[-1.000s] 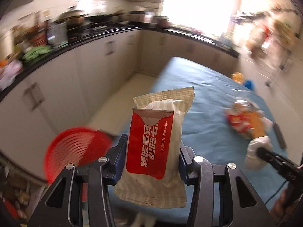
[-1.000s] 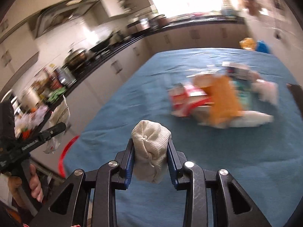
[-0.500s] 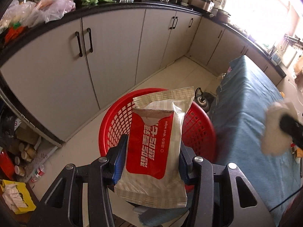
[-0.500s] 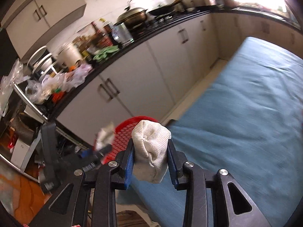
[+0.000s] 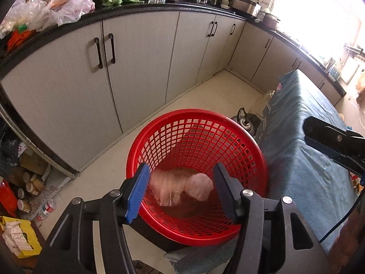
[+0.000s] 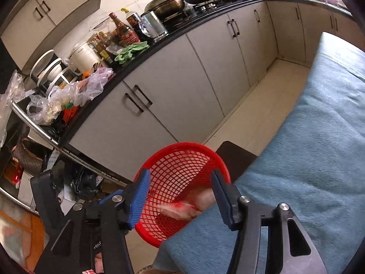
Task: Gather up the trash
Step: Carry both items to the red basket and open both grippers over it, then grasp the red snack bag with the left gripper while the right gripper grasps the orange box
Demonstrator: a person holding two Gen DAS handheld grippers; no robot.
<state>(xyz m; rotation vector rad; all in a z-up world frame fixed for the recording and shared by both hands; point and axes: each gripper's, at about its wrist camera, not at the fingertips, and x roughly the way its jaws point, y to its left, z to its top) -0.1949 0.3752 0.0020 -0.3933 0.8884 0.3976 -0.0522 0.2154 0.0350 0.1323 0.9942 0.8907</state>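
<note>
while both jaws open, trash clears basket rim

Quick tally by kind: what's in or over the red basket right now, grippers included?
Red basket: 1
Blurred trash pieces inside it: 2, one streaky, one pale and rounded
Grippers: 2, left gripper and right gripper, jaws opening, nothing gripped
Total: 5

Premises was a home kitchen: cabinets ran under a black counter bearing wok, bottles, rice cooker.
</note>
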